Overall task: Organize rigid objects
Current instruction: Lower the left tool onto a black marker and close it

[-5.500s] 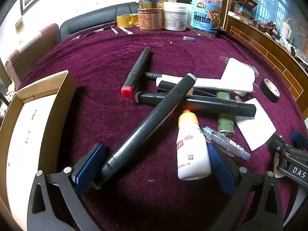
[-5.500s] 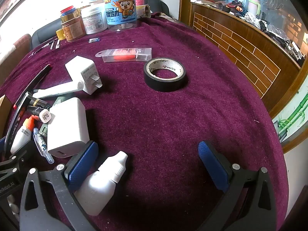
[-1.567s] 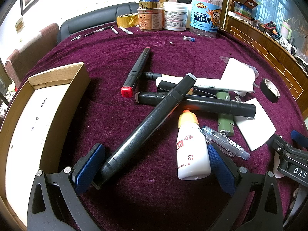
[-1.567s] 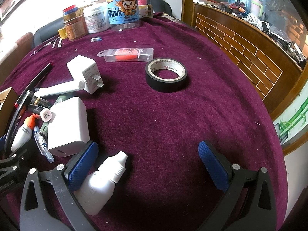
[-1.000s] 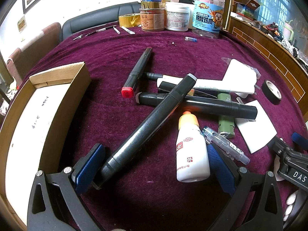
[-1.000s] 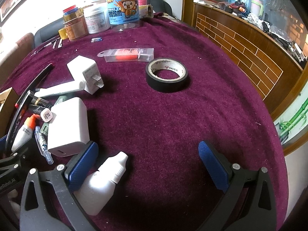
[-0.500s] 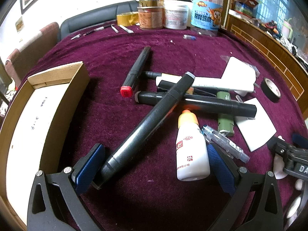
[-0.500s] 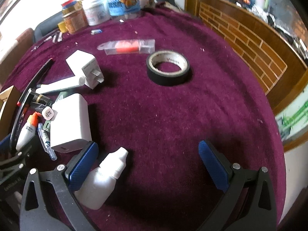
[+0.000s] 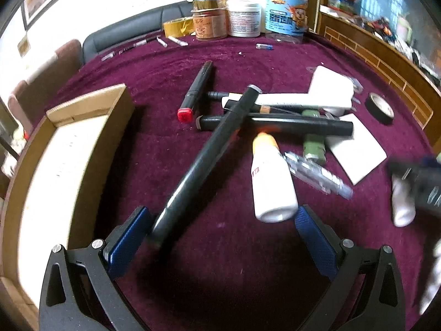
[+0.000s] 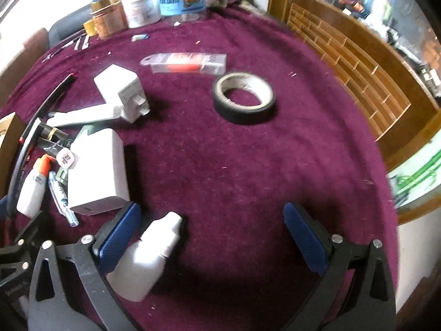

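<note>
While the left gripper stands wide open around a black marker's end, nothing is pinched. The right gripper is closing, a white bottle beside its left pad, ungripped.

We saw a deep purple, velvety table cloth under everything. The long marker pens were black, one with a red end cap. The small squeeze bottle was white with an orange cap, the tape roll black, the open cardboard box brown with a white inside, and the gripper pads blue.
</note>
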### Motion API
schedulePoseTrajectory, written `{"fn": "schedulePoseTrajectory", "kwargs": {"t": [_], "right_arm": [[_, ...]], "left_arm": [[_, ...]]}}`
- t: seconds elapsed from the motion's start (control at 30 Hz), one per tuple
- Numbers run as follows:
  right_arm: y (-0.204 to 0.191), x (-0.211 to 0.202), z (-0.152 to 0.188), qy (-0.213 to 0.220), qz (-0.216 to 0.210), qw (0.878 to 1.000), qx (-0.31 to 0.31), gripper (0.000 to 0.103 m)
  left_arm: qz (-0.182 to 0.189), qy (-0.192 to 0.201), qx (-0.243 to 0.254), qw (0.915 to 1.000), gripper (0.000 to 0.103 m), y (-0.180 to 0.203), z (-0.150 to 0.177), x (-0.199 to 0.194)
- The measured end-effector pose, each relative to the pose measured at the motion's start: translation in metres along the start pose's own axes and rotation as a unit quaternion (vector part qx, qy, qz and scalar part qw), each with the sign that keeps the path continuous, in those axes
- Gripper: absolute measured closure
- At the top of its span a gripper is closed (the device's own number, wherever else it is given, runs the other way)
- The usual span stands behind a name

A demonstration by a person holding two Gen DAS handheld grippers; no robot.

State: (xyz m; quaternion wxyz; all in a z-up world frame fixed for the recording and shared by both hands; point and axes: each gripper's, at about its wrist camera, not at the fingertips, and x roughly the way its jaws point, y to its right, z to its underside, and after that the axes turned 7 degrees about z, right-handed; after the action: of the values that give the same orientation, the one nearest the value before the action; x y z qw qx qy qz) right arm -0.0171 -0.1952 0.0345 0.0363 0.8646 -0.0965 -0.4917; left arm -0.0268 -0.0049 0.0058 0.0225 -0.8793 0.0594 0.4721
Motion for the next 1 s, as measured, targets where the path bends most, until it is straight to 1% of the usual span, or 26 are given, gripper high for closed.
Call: {"fn": "schedulePoseTrajectory", "kwargs": {"t": [0.03, 0.07, 0.1, 0.13, 0.17, 0.2, 0.23, 0.27, 0.3, 0.33, 0.37, 0.4, 0.43, 0.47, 0.53, 0.57, 0.67, 0.7, 0.73, 0.77, 0.83, 0.87, 0.9, 0.93, 1.0], "right_arm": [[0.006, -0.016, 0.0, 0.025, 0.001, 1.0, 0.012, 0.009], [0.014, -0.036, 0.0, 0.05, -0.004, 0.998, 0.027, 0.009], [0.021, -0.052, 0.0, 0.069, -0.009, 0.997, 0.038, 0.009], [0.032, -0.081, -0.001, 0.105, -0.017, 0.993, 0.052, 0.009], [0.037, -0.1, -0.001, 0.132, -0.018, 0.989, 0.06, 0.009], [0.047, -0.129, 0.0, 0.18, -0.021, 0.981, 0.076, 0.008], [0.05, -0.145, 0.001, 0.209, -0.026, 0.974, 0.088, 0.008], [0.06, -0.169, 0.006, 0.255, -0.043, 0.96, 0.109, 0.006], [0.063, -0.182, 0.009, 0.277, -0.061, 0.951, 0.124, 0.0], [0.069, -0.19, 0.011, 0.292, -0.091, 0.941, 0.142, 0.0], [0.076, -0.191, 0.012, 0.29, -0.126, 0.935, 0.159, 0.0], [0.081, -0.184, 0.01, 0.27, -0.15, 0.934, 0.178, 0.0], [0.084, -0.173, 0.008, 0.244, -0.154, 0.937, 0.196, 0.0], [0.085, -0.161, 0.006, 0.221, -0.147, 0.942, 0.208, 0.0], [0.081, -0.141, 0.006, 0.201, -0.129, 0.948, 0.21, 0.0], [0.077, -0.132, 0.012, 0.199, -0.1, 0.952, 0.211, 0.0], [0.06, -0.125, 0.031, 0.225, -0.059, 0.951, 0.203, 0.0], [0.061, -0.122, 0.037, 0.227, -0.058, 0.952, 0.198, 0.0], [0.055, -0.115, 0.036, 0.221, -0.07, 0.954, 0.191, 0.0], [0.051, -0.102, 0.034, 0.198, -0.089, 0.959, 0.184, 0.0], [0.055, -0.086, 0.033, 0.159, -0.105, 0.965, 0.18, 0.0], [0.056, -0.078, 0.034, 0.148, -0.111, 0.967, 0.176, 0.0], [0.057, -0.074, 0.034, 0.141, -0.117, 0.967, 0.174, 0.0], [0.059, -0.073, 0.036, 0.139, -0.118, 0.968, 0.171, 0.0], [0.056, -0.066, 0.039, 0.136, -0.109, 0.971, 0.162, 0.0]], "left_arm": [[0.001, 0.004, 0.015, 0.9999, 0.008, 0.003, 0.004, -0.009], [0.006, 0.013, 0.021, 0.9997, 0.012, 0.004, 0.006, -0.019], [0.014, 0.028, 0.022, 0.9993, 0.012, 0.003, 0.006, -0.034], [0.022, 0.045, 0.02, 0.9985, 0.011, 0.002, 0.004, -0.049], [0.029, 0.067, 0.015, 0.9972, 0.011, -0.001, 0.0, -0.073], [0.033, 0.088, 0.01, 0.9955, 0.011, -0.005, -0.005, -0.099], [0.036, 0.11, 0.008, 0.9933, 0.011, -0.009, -0.008, -0.122], [0.042, 0.151, 0.009, 0.9875, 0.007, -0.015, -0.01, -0.154], [0.046, 0.192, 0.012, 0.9803, 0.002, -0.02, -0.009, -0.177], [0.052, 0.229, 0.017, 0.9719, 0.001, -0.025, -0.007, -0.196], [0.068, 0.248, 0.022, 0.9662, 0.001, -0.032, -0.003, -0.206], [0.076, 0.237, 0.022, 0.9683, 0.001, -0.036, -0.003, -0.206], [0.074, 0.211, 0.017, 0.9745, 0.001, -0.04, -0.003, -0.199], [0.071, 0.192, 0.009, 0.9789, 0.001, -0.044, -0.001, -0.189], [0.072, 0.173, 0.0, 0.9823, 0.001, -0.049, 0.003, -0.17], [0.07, 0.152, -0.002, 0.9858, 0.001, -0.051, 0.003, -0.158], [0.081, 0.113, 0.0, 0.9904, 0.001, -0.048, 0.003, -0.132], [0.078, 0.104, 0.004, 0.9915, 0.001, -0.046, 0.003, -0.126], [0.071, 0.097, 0.008, 0.9927, 0.001, -0.042, 0.004, -0.119], [0.067, 0.092, 0.015, 0.9934, 0.001, -0.038, 0.001, -0.113], [0.065, 0.083, 0.031, 0.994, 0.001, -0.032, -0.002, -0.1], [0.06, 0.076, 0.037, 0.9946, 0.001, -0.03, -0.003, -0.094], [0.06, 0.068, 0.041, 0.995, 0.003, -0.03, -0.005, -0.087], [0.065, 0.059, 0.047, 0.995, 0.008, -0.029, -0.008, -0.079], [0.08, 0.035, 0.056, 0.9946, 0.026, -0.031, -0.017, -0.062]]}}
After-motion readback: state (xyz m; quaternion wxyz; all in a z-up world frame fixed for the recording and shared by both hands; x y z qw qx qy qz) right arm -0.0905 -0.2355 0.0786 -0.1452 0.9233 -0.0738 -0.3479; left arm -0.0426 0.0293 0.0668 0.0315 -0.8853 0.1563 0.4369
